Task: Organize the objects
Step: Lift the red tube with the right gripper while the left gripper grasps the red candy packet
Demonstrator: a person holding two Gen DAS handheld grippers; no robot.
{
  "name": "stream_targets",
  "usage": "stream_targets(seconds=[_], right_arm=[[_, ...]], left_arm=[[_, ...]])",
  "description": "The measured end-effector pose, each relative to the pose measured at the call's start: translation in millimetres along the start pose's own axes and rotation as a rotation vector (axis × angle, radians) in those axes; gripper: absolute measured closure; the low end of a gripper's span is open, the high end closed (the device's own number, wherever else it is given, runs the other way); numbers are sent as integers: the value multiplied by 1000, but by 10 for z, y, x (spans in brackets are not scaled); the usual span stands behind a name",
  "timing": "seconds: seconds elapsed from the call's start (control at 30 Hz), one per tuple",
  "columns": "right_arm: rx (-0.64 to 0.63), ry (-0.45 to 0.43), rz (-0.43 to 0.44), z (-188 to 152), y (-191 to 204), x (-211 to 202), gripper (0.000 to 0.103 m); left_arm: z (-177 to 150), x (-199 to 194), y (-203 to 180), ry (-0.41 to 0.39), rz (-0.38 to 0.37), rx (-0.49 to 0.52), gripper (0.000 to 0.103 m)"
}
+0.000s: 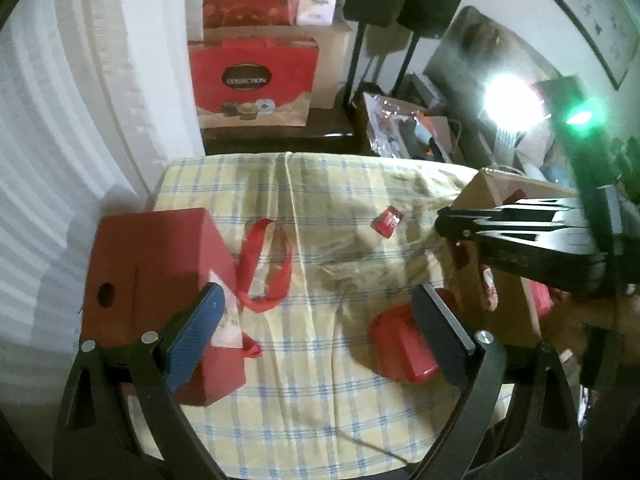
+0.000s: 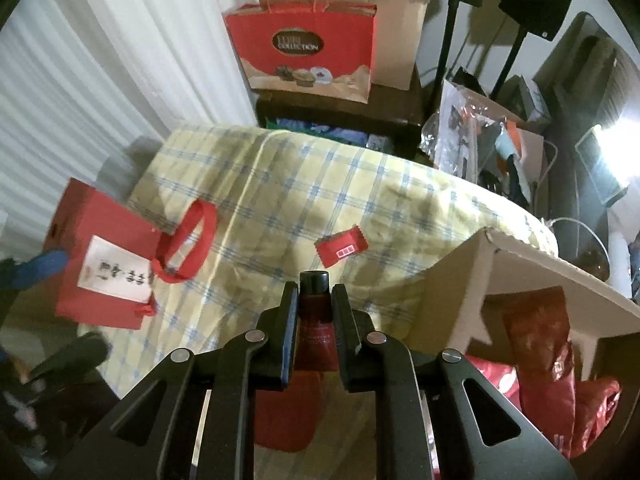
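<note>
My right gripper (image 2: 315, 300) is shut on a dark red tube with a black cap (image 2: 315, 308), held above the checked tablecloth (image 2: 280, 184). Under it lies a red lidded container (image 2: 288, 416), which also shows beside the right finger of my left gripper (image 1: 318, 328). That gripper is open over bare cloth with nothing between its blue pads. A red gift bag (image 1: 160, 272) with ribbon handles lies against its left finger. A small red packet (image 1: 387, 221) rests mid-table. From the right, my right gripper (image 1: 442, 222) reaches in near the cardboard box (image 1: 500, 276).
The open cardboard box (image 2: 520, 272) at the table's right holds several red packets (image 2: 540, 344). Behind the table stand a red "Collection" paper bag (image 2: 304, 44), brown boxes and black speaker stands (image 1: 360, 40). White curtains hang at left. A bright lamp (image 1: 512, 100) glares at right.
</note>
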State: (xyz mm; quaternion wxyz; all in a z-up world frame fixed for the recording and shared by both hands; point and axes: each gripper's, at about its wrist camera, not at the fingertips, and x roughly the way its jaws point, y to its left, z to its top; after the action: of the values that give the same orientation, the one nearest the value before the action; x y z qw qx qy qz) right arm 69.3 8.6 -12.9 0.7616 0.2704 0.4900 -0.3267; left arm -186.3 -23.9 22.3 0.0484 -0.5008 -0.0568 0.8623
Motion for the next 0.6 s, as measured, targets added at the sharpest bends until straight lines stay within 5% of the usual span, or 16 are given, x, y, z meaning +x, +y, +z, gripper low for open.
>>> stream_targets(seconds=[0.33,0.6], right_arm=[[11,-90,50,-105,-111,-532,87],[13,-111,27,-199,-252,-765,87]], left_arm=[[200,389,-261,25,-12,25,20],[446,885,-477,78,-99,30,20]])
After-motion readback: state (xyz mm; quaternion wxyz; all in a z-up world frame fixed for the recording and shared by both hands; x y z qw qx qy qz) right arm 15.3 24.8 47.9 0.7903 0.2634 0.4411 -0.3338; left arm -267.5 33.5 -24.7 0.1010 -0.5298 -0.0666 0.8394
